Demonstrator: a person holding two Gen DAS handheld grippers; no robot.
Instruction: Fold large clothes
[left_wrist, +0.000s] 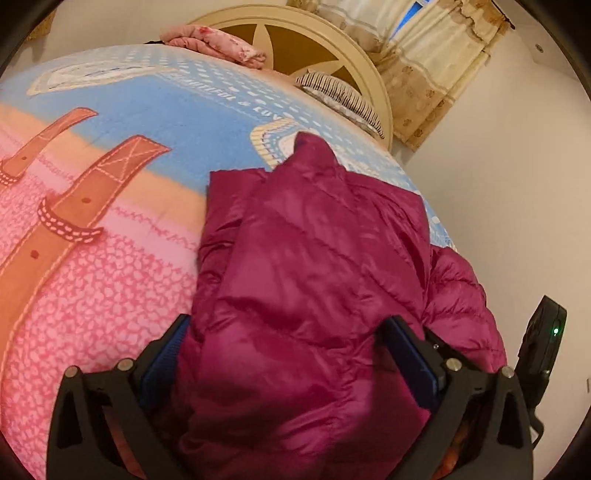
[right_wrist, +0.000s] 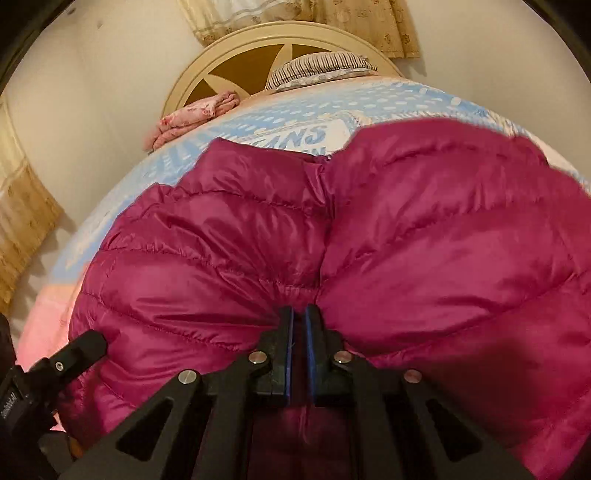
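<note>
While I work from the left side across, my left tool (left_wrist: 288, 354) stands spread to its widest, a fold of the magenta down jacket (left_wrist: 314, 266) bulging between its blue pads (left_wrist: 410, 354) with nothing pinched. From that camera the jacket lies from the centre down to six o'clock on the bed (left_wrist: 92, 258), bunched and part folded, one tip poking towards twelve. My right tool (right_wrist: 299, 325) is clamped nearly flat on a gather of the jacket (right_wrist: 424, 240) at six o'clock, and puckers fan out from the bite.

I judge the risks like this: the shell looks slick and puffy, so the thin pinch could slide out under a pull; the loose side may slump and undo the fold with only one tool holding; and a tug from one corner could drag the whole jacket across the blanket.

Counted: one jacket, two tools, one pink folded cloth (left_wrist: 218, 42) at eleven o'clock, one striped pillow (left_wrist: 340, 94) at one, one headboard (left_wrist: 295, 26).
</note>
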